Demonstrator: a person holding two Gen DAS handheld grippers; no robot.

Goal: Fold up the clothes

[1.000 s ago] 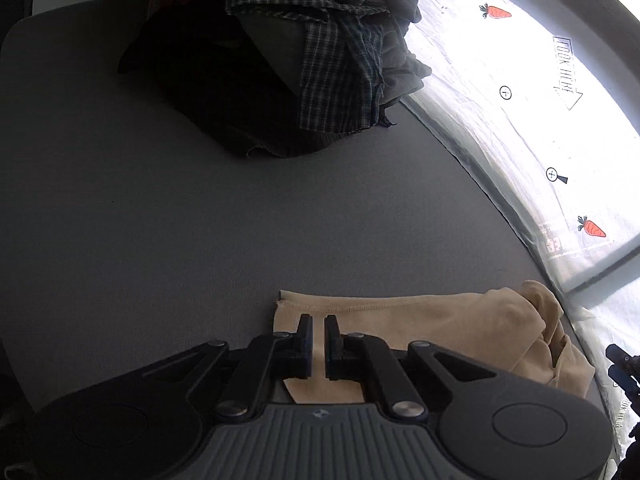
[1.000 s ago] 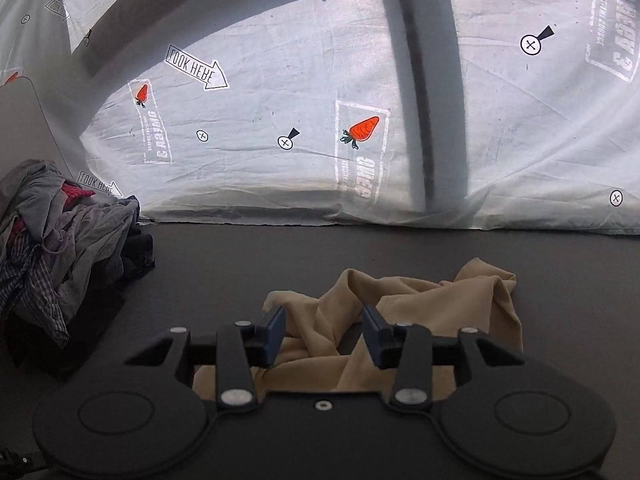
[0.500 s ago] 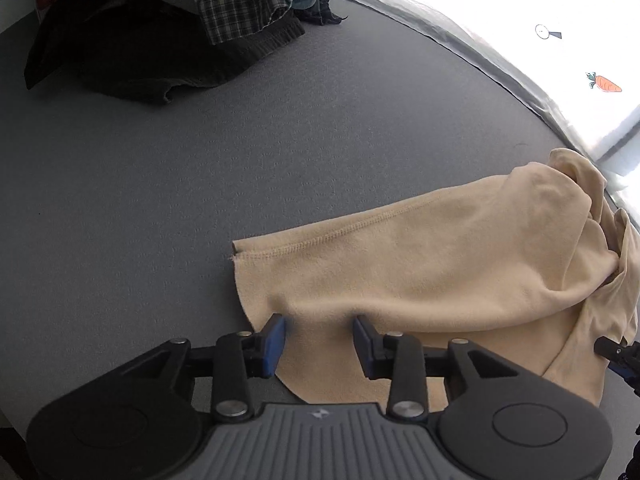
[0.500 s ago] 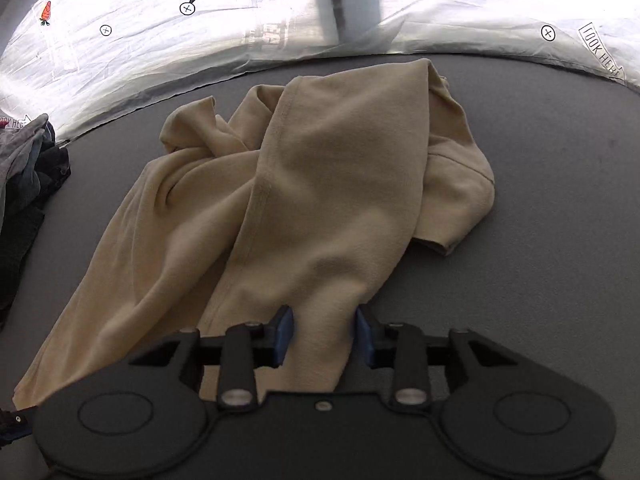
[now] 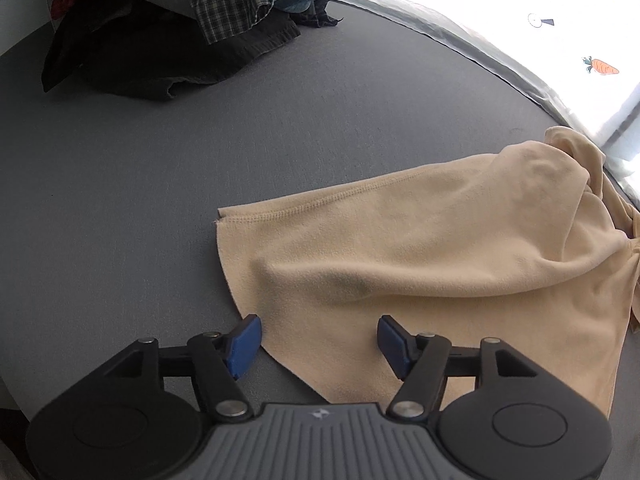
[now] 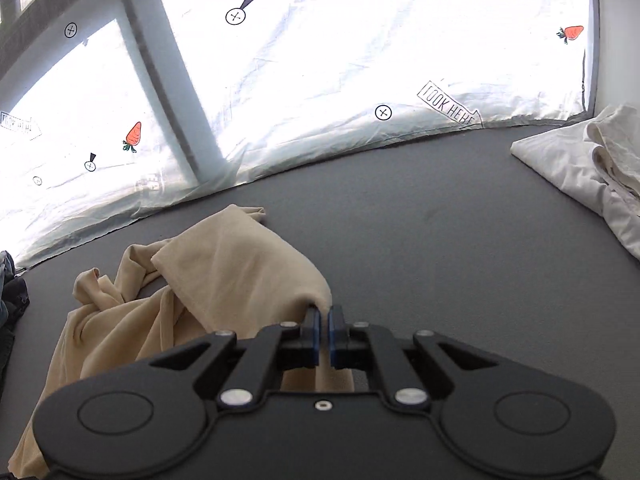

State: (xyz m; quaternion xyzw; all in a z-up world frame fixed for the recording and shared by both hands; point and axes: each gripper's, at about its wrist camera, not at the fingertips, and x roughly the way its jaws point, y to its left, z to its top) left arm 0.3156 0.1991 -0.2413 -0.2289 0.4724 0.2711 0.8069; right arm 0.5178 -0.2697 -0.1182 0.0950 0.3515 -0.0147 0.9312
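A beige garment point(image 5: 420, 264) lies crumpled on the grey table point(image 5: 120, 200), its stitched hem facing the far side. My left gripper point(image 5: 320, 340) is open and empty, its blue pads either side of the garment's near edge. In the right wrist view the same beige garment point(image 6: 224, 272) is bunched to the left. My right gripper point(image 6: 324, 316) is shut on a fold of the beige garment and holds it slightly raised above the table point(image 6: 440, 240).
A pile of dark and plaid clothes point(image 5: 192, 20) sits at the table's far left. A white folded cloth point(image 6: 584, 168) lies at the far right. A white sheet with carrot and arrow prints point(image 6: 360, 60) covers the window behind the table.
My left gripper has opened wider over the garment's near edge. My right gripper has shut on a fold of the beige garment and lifted it, with the view swinging right.
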